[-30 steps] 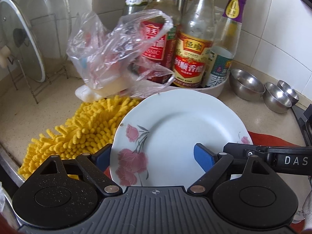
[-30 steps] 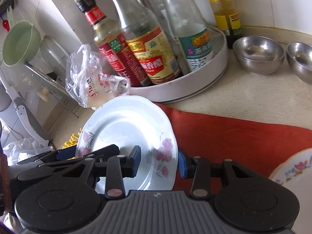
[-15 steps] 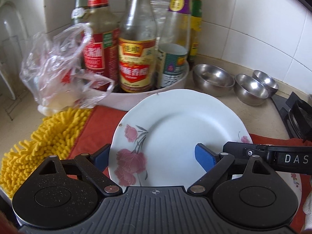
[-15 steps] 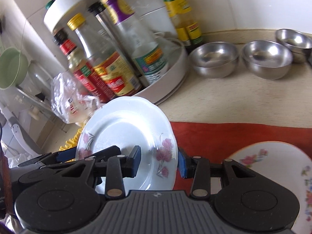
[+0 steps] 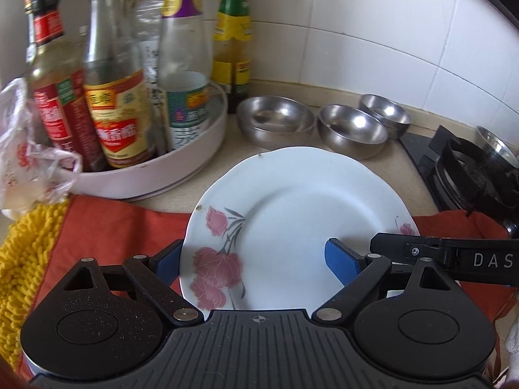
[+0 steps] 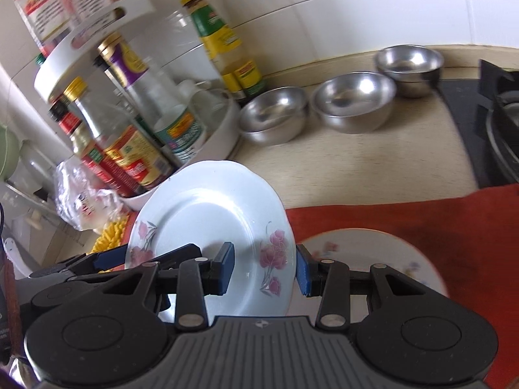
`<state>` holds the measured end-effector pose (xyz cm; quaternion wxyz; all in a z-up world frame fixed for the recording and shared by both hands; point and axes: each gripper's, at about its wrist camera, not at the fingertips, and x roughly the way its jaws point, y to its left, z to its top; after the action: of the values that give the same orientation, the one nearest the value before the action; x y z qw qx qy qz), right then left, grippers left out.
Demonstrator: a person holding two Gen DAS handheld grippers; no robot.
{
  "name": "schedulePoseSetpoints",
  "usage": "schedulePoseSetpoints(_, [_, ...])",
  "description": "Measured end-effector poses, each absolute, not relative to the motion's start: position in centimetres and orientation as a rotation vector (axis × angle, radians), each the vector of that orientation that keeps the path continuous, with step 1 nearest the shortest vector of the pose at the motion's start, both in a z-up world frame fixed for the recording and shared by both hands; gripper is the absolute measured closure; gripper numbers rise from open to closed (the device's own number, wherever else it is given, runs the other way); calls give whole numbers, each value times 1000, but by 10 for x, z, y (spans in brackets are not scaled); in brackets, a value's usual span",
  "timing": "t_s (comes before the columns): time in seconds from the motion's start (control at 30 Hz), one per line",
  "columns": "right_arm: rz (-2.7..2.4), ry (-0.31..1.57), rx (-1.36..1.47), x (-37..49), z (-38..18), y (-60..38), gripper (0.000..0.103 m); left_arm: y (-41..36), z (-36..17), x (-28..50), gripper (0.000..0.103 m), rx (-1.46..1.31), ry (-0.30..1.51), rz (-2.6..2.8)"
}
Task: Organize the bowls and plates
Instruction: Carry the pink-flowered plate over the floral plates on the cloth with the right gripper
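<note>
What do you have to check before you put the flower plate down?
1. Right gripper clamps the rim of the white round plate with pink flowers: ok.
2. Left gripper shares the load: not ok. Its jaws have just been opening; the plate sits between them, but the pads do not seem to press on it.
3. Landing spot, the second white plate with small flowers on the red cloth, has nothing on it: ok.
4. Three round steel bowls stand out of the way by the wall: ok.
5. Gap between the held plate's far rim and the white round tray of bottles: cannot tell.
</note>
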<state>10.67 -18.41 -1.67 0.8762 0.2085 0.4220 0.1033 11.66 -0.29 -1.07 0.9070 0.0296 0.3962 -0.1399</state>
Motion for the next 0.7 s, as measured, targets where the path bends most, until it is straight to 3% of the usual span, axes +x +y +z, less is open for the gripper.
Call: schedulePoseSetpoints(0.7, [104, 896, 499, 72, -27, -245, 62, -61, -21, 102, 9, 114, 861, -393])
